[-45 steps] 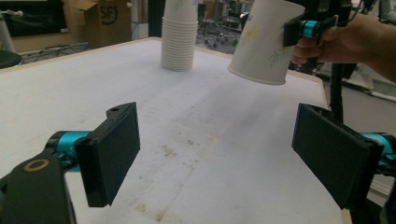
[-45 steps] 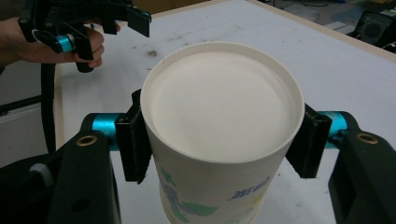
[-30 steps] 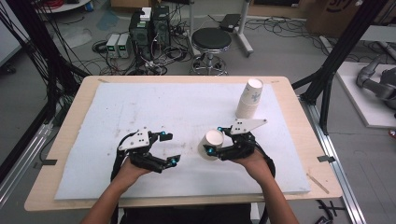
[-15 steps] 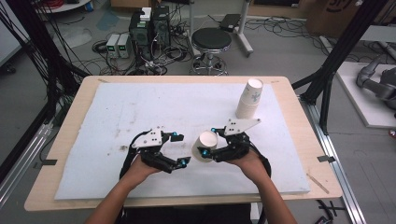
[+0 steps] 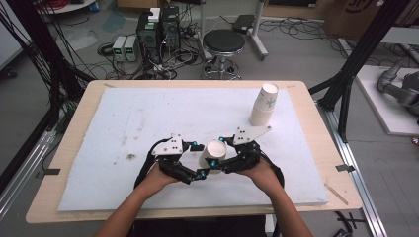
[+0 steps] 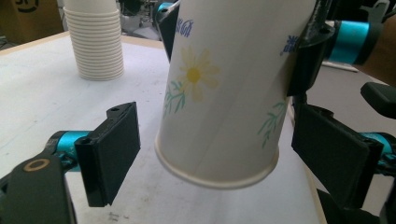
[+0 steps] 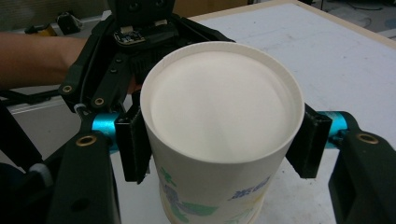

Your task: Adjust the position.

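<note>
White foam sheeting, smudged near its left half, covers the wooden table; behind it stand a round stool and cabled electronics boxes on grey floor. Near the front edge, the right gripper clamps a daisy-printed paper cup, held upside down with its recessed base facing the right gripper view. The left gripper has its flat black pads apart on either side of the cup's rolled rim, not touching. A ribbed cup stack stands toward the far right corner
</note>
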A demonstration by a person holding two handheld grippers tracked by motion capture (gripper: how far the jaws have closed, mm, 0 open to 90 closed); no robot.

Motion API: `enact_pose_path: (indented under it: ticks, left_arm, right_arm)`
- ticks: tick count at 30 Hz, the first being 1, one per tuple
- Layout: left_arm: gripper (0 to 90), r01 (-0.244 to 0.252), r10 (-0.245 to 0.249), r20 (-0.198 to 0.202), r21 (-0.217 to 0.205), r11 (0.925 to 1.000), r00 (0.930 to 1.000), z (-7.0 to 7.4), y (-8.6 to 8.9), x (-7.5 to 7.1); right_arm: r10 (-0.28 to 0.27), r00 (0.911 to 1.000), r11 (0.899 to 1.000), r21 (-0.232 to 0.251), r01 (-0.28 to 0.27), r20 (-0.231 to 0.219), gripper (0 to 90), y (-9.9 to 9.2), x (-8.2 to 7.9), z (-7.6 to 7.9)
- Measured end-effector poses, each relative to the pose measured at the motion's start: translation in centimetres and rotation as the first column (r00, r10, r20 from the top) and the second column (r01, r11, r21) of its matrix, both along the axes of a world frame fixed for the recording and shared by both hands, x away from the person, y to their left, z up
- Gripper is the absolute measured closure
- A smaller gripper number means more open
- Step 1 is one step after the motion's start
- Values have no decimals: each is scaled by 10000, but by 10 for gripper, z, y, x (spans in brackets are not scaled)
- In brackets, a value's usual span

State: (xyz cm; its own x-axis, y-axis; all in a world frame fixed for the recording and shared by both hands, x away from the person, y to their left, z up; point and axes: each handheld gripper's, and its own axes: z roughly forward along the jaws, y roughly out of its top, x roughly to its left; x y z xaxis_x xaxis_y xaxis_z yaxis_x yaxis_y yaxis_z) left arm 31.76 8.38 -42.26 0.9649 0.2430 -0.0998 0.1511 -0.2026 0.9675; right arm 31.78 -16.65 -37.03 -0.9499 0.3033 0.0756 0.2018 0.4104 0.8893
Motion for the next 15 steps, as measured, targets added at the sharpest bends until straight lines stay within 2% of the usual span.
enact_pose_path:
  ticks: [7,10,15]
  left_arm:
    - [170,256,-257,-102,-71,9996,9996,-2,-4,1]
    - [202,362,-364,-115,-161,9992,9993,-2,-4,1]
    - [261,587,-587,39,-73,9982,9983,-2,-4,0]
  right_arm:
    - [218,9997,9998,-3,-218,-87,357,4,-1,-1]
    - [331,9994,9994,69,-330,-112,356,5,-1,-1]
    - [416,9990,9989,234,-412,-160,357,6,-1,-2]
